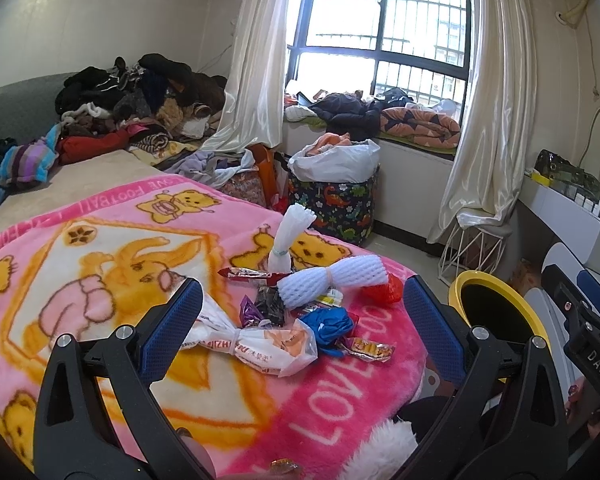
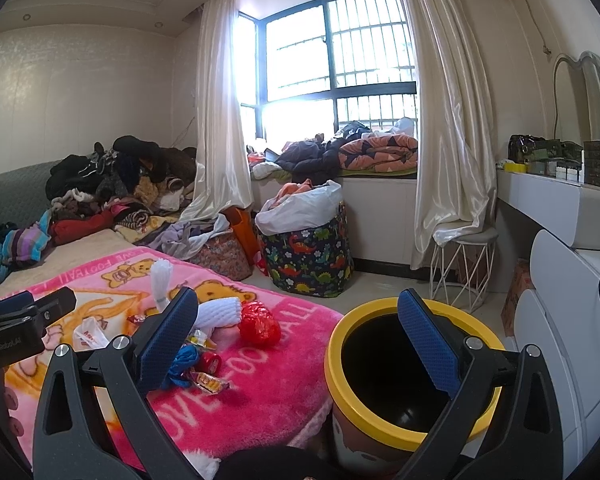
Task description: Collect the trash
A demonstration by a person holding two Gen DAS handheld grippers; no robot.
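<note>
1. Left wrist view: the left hand-held gripper is spread wide with nothing between its blue pads, hovering over a pink cartoon blanket on the bed.
2. Between the fingers and just ahead lies the trash: a knotted white printed plastic bag nearest, a blue crumpled bag to its right, and a small orange snack wrapper beside that.
3. Farther ahead lie a white foam net sleeve, a second foam sleeve standing up, a red wrapper and a dark purple wrapper.
4. Beyond the right finger stands the yellow-rimmed bin, off the bed's edge.
5. Right wrist view: the right hand-held gripper is also wide open and empty.
6. The yellow-rimmed bin sits directly under its right finger, mouth open and dark inside.
7. The trash pile lies by its left finger on the blanket, with a red crumpled wrapper between the fingers.
8. The left tool's black body shows at far left.
</note>
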